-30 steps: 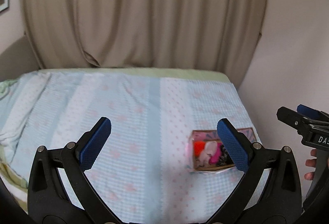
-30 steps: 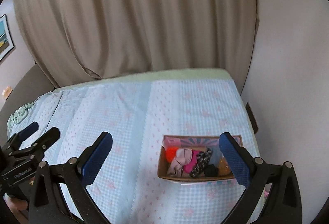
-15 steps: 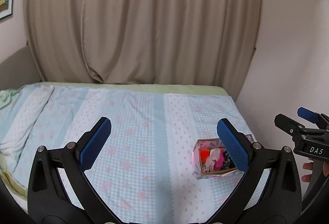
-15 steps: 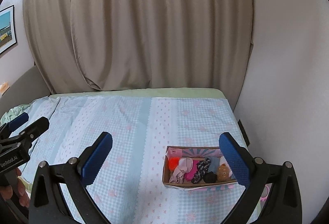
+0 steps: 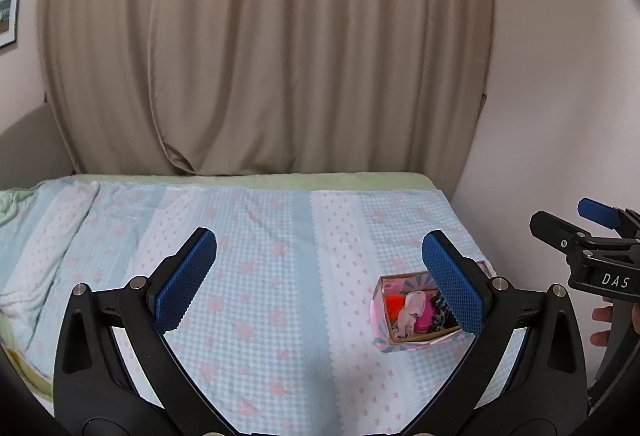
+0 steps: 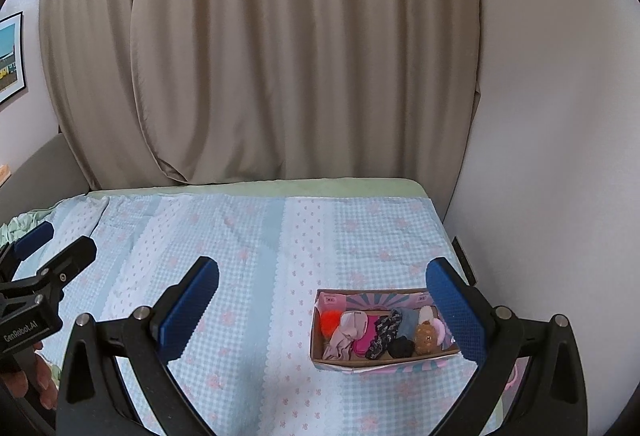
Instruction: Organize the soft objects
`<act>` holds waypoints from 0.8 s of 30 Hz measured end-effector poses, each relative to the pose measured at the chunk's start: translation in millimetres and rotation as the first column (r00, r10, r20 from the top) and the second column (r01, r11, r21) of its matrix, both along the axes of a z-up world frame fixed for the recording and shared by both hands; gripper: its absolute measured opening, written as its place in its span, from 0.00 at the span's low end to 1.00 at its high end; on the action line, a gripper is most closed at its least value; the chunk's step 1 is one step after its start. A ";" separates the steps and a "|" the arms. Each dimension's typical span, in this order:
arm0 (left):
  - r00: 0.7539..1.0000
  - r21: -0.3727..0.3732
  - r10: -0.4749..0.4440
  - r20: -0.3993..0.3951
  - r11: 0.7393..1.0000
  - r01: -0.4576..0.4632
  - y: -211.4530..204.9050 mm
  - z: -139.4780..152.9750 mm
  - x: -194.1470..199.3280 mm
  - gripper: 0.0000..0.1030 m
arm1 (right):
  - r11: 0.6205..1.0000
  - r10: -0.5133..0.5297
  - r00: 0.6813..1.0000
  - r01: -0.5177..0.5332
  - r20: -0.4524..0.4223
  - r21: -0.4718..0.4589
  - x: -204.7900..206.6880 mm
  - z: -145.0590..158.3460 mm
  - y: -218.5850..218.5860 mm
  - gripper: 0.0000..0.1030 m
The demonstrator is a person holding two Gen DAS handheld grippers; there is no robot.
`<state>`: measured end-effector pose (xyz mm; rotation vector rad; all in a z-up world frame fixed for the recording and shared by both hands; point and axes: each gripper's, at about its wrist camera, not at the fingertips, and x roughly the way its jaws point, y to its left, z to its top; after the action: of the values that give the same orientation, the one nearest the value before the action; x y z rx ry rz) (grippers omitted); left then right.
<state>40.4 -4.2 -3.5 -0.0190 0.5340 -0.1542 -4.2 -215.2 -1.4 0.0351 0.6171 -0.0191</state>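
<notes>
both tools, left tool [image 5: 320, 276] and right tool [image 6: 322, 296], fully open, holding nothing; right pad partly hides the pink cardboard box of soft items [image 6: 348, 362].

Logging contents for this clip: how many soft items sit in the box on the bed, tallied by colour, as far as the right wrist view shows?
Orange fluffy item: 1
Pale pink cloth: 1
Bright pink cloth: 1
Black-and-white patterned cloth: 1
Grey-blue cloth: 1
Black cloth: 1
Brown plush toy: 1
Total: 7 visible in the cardboard box; more may be hidden.
</notes>
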 end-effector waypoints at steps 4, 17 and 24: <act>1.000 0.009 -0.001 0.012 1.000 0.001 -1.1 0.2 -2.6 0.99 | 1.000 -0.001 1.000 0.001 0.005 -0.002 -1.6 -0.2 1.1 1.00; 1.000 0.011 0.010 0.030 1.000 -0.010 0.9 2.0 -6.2 0.99 | 1.000 -0.001 1.000 0.001 0.005 0.002 -0.8 -2.2 2.3 1.00; 0.999 0.008 0.015 0.037 1.000 -0.016 1.7 1.5 -9.3 0.99 | 1.000 0.004 1.000 -0.004 0.004 -0.004 0.5 -2.5 2.0 1.00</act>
<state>31.0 -2.4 -2.0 -0.0120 0.4978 -0.1370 -3.7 -213.2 -3.9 0.0305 0.6129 -0.0164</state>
